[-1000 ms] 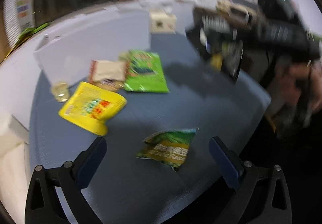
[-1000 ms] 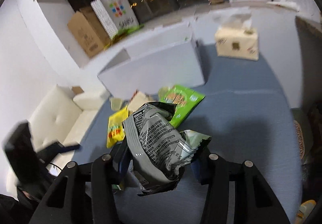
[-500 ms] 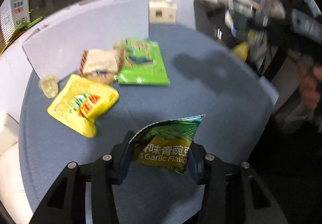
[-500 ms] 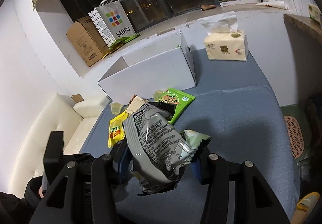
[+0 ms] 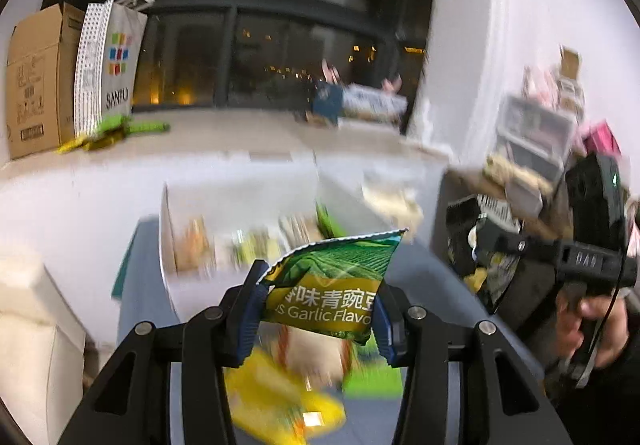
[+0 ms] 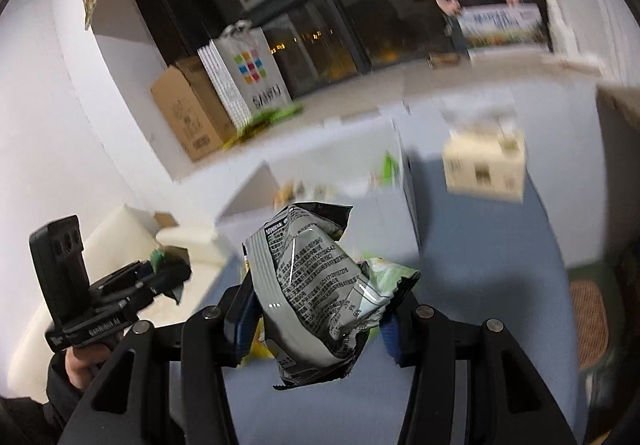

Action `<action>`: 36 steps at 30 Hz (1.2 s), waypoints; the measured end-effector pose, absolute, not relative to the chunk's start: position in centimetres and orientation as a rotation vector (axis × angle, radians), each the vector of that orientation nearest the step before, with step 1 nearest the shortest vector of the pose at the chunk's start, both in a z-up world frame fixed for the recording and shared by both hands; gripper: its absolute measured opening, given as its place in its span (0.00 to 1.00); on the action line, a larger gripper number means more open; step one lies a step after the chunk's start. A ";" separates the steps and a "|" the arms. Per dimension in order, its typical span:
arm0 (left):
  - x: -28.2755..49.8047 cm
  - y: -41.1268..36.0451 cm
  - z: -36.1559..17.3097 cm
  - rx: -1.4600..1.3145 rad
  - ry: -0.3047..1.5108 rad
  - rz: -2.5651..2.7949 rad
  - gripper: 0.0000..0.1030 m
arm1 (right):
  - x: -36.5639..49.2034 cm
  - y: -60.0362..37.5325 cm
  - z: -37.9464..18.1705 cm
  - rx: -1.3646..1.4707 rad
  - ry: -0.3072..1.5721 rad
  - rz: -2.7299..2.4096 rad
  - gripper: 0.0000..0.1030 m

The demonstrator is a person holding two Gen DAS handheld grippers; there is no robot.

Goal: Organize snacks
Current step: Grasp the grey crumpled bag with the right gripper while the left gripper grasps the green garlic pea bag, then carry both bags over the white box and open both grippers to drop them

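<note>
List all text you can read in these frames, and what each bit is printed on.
"Garlic Flavo", cut off, under partly hidden Chinese characters: green pea bag in the left gripper.
"SANFU": white shopping bag.
Silver bag in the right gripper: print too small.
Cardboard box, tissue box: blurred.

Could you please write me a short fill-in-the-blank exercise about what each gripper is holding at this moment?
1. The left gripper is shut on a green packet printed with the English words "Garlic ____".
2. The right gripper is shut on a crumpled ____ packet covered in small print.
3. Ahead of both grippers stands an open white ____ with snacks already in it.
4. The shopping bag by the window reads ____.

Missing words: Flavor; grey; box; SANFU
</note>
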State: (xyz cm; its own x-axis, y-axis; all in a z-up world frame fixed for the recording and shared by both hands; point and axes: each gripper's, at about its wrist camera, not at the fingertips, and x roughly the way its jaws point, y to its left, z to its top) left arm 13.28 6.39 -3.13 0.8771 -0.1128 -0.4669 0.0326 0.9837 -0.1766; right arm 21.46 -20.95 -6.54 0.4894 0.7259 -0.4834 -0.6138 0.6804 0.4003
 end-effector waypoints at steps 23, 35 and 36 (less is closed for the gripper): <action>26.6 14.2 -4.3 -0.208 0.630 0.095 1.00 | 39.0 -9.4 -3.4 0.144 0.788 0.688 1.00; 17.3 11.0 -0.7 -0.181 0.495 0.014 1.00 | 30.3 -12.1 1.0 -0.015 0.632 0.794 1.00; 15.9 10.3 -0.5 -0.167 0.479 0.006 1.00 | 29.2 -12.3 1.1 -0.039 0.617 0.799 1.00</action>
